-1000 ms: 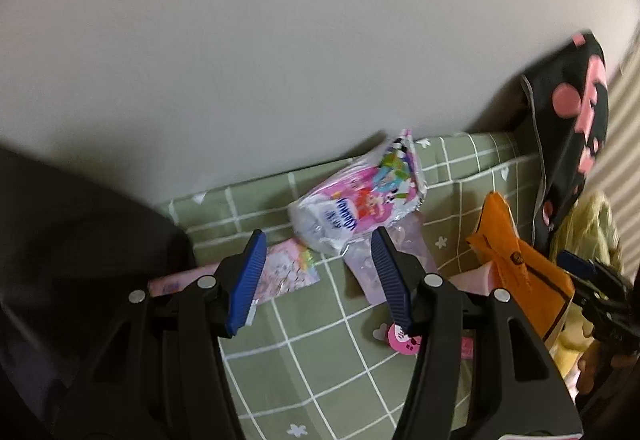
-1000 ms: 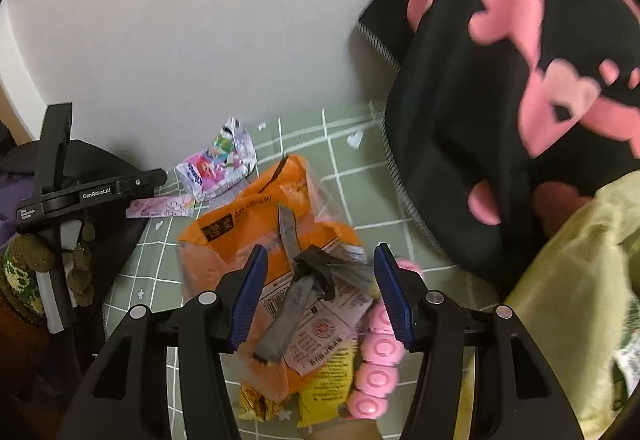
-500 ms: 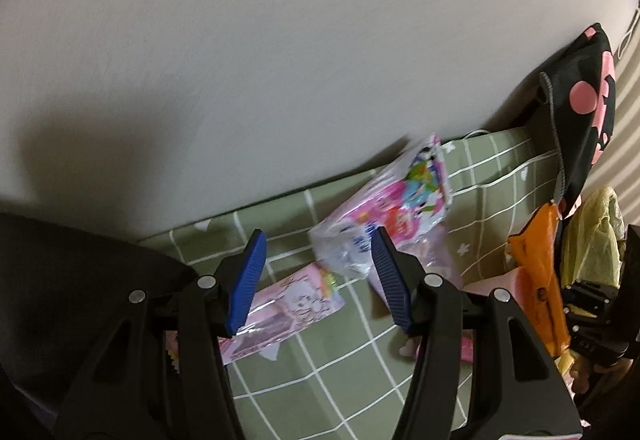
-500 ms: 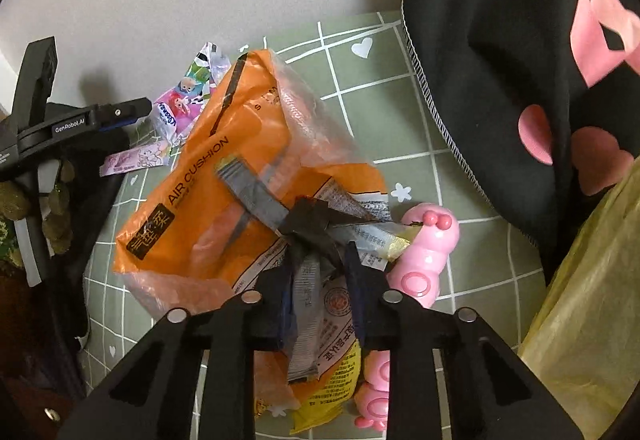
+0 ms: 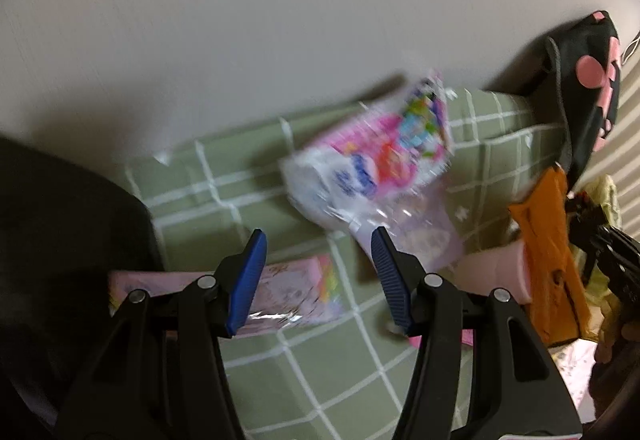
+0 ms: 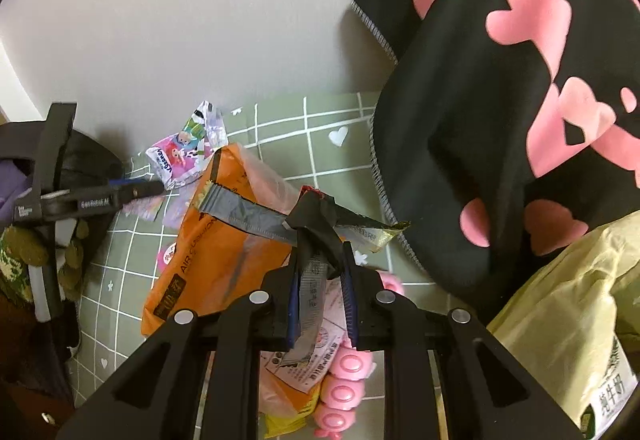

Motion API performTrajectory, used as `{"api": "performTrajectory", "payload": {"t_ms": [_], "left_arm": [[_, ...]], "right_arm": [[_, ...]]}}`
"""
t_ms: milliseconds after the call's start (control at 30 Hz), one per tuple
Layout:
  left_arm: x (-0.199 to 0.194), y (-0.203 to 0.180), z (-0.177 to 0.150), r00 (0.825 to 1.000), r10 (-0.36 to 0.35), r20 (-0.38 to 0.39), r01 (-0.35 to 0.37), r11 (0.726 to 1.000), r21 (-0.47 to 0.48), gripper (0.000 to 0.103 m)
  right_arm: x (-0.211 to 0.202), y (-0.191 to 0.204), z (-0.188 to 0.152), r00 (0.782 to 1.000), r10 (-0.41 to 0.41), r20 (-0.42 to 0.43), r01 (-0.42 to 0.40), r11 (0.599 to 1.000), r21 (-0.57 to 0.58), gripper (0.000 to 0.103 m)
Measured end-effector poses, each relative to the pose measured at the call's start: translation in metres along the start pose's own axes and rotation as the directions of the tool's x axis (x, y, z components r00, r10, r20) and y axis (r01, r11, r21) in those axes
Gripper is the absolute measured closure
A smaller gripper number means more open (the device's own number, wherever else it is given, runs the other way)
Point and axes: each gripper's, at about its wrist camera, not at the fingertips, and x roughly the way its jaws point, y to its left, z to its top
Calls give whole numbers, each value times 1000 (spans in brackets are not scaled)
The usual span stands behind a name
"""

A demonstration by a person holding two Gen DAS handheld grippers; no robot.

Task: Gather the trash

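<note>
A cloth (image 6: pixel 280 144) covers the surface below a wall (image 6: pixel 200 0). On it a bag (image 6: pixel 224 240) lies in the middle, a snack pack (image 6: pixel 180 156) behind it at the left by the wall, a toy (image 6: pixel 344 388) at its right in front, and a hanging fabric (image 6: pixel 500 120) to the right.

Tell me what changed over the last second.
The right gripper has just been closing and now pinches the knotted grey wrappers above the orange bag. The left gripper stays open, now lower, nearer the pink snack packet, which lies untouched.
</note>
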Motion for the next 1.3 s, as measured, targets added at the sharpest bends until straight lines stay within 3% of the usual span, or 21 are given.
{"api": "performTrajectory", "payload": {"t_ms": [233,400,633,767,867,967,1067,1167,1200,1233,1300], "left_arm": [[6,-22,-19,995,-87,-43,87,996,7,51],[-24,-18,-27,993,-107,47,106,994,29,51],[-45,15,-17,989,-46,142,55,997,-56,51],[-37,12,6,993,0,116,-1,1000,8,51],[-34,-1,16,993,-6,115,-4,996,84,51],[-21,-17,24,990,70,125,-91,980,177,51],[-6,-18,31,992,83,98,-98,981,164,52],[-1,-15,35,997,45,68,-52,993,102,64],[-2,-14,36,998,25,64,-30,996,79,70],[-3,-14,35,998,7,62,-10,998,59,86],[-10,-15,32,998,-5,70,1,999,46,95]], "right_arm": [[-8,-11,-1,1000,-3,14,3,1000,-10,85],[-16,-14,-3,999,-1,49,2,999,-32,85],[-25,-24,-11,997,4,82,-5,1000,11,85],[-25,-28,-22,998,14,66,-17,999,36,85],[-25,-28,-30,998,15,56,-18,999,45,85],[-29,-27,-33,998,16,56,-18,999,50,85],[-38,-23,-35,998,5,64,-7,999,35,85],[-45,-22,-34,997,-1,74,-2,1000,31,85],[-47,-22,-34,997,-2,78,0,1000,31,85],[-50,-22,-33,997,-2,82,-1,1000,31,85],[-53,-20,-33,996,-1,87,-2,1000,27,85]]}}
